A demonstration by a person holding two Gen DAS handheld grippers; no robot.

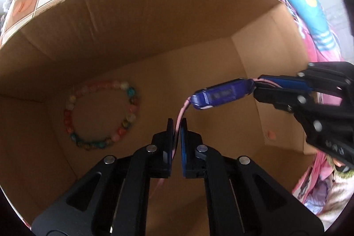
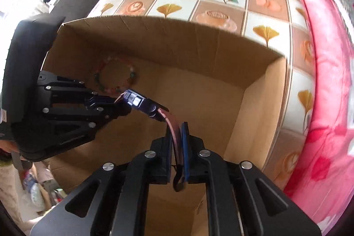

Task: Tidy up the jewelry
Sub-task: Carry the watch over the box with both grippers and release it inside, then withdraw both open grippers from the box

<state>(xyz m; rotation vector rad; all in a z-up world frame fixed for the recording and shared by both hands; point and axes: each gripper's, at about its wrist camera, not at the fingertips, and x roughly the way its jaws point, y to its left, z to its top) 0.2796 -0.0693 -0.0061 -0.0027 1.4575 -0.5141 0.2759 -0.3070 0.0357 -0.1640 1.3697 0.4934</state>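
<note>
Pink-strapped watch with glossy blue oblong body (image 1: 222,96) over open brown cardboard box (image 1: 154,37).
Strap ends pinched in closed left tool (image 1: 177,125) and right tool (image 2: 177,128); multicoloured bead bracelet (image 1: 102,114) below.

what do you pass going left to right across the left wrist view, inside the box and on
bead bracelet → left gripper pinching the pink strap → blue watch body → right gripper → pink bedding

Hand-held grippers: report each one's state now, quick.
Left hand-held gripper: shut on the pink strap of the blue-faced wristband watch.
Right hand-held gripper: shut on the watch's other strap end.
</note>
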